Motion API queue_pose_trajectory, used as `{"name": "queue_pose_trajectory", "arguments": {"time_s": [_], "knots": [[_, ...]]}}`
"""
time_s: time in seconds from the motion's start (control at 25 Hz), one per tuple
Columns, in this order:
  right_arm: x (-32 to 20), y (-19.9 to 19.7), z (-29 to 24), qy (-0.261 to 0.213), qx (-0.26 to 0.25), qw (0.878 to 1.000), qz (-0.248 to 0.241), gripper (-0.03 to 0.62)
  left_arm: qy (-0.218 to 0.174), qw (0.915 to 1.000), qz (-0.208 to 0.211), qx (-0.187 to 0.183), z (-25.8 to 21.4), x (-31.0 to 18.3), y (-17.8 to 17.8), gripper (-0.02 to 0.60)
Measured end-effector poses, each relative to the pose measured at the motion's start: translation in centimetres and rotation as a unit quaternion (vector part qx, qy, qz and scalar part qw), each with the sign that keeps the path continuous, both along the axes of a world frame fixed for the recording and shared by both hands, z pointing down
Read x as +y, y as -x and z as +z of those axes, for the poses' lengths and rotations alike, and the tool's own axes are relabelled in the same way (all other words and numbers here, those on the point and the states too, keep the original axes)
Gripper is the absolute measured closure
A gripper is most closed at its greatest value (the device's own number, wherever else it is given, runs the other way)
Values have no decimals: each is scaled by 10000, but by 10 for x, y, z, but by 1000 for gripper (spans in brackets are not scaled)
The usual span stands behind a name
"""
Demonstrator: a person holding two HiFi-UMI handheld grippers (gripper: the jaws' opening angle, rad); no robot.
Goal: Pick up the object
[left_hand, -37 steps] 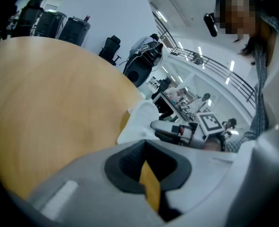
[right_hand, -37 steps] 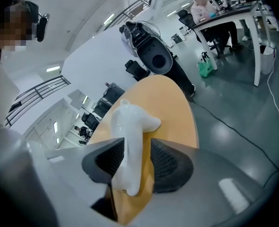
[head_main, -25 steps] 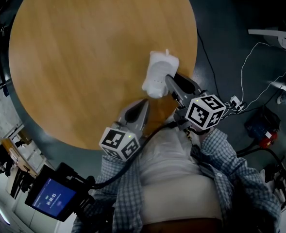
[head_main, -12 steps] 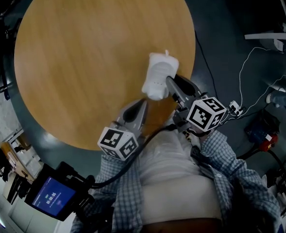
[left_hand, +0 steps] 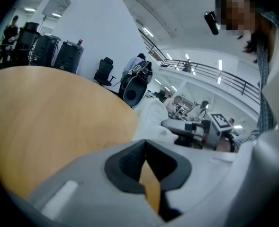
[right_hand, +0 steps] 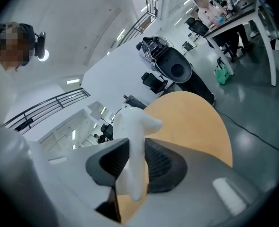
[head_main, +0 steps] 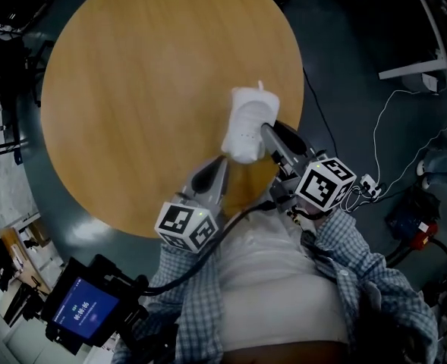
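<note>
- Closest in, the left gripper [head_main: 221,167] hangs over the table's near edge, jaws pinched together on nothing.
- Just beside it, the right gripper [head_main: 269,130] is clamped on the white object [head_main: 247,120], with the pads squeezing its near end.
- The object is tilted over the round table [head_main: 132,89], by the right rim; whether it touches the wood, I can't tell.

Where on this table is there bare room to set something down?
The table is bare wood over its far and left stretch, from the rim to the white object. It is crowded only at the near right edge: the right gripper grips the white object there, and the left gripper, shut and empty, hangs just beside it.
</note>
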State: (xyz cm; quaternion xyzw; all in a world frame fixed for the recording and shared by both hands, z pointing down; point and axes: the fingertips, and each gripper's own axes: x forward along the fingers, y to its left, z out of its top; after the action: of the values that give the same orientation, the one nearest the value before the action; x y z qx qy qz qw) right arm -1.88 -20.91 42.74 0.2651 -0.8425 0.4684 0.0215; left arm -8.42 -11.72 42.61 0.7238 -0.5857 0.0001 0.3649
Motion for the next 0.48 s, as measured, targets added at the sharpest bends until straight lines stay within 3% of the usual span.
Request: {"name": "queue_pose_trajectory", "arguments": {"time_s": [0.48], "knots": [[3,27,-68,-473,-714,9961,221,488,-513,9984,-167,-170,-30,15,31,578]]}}
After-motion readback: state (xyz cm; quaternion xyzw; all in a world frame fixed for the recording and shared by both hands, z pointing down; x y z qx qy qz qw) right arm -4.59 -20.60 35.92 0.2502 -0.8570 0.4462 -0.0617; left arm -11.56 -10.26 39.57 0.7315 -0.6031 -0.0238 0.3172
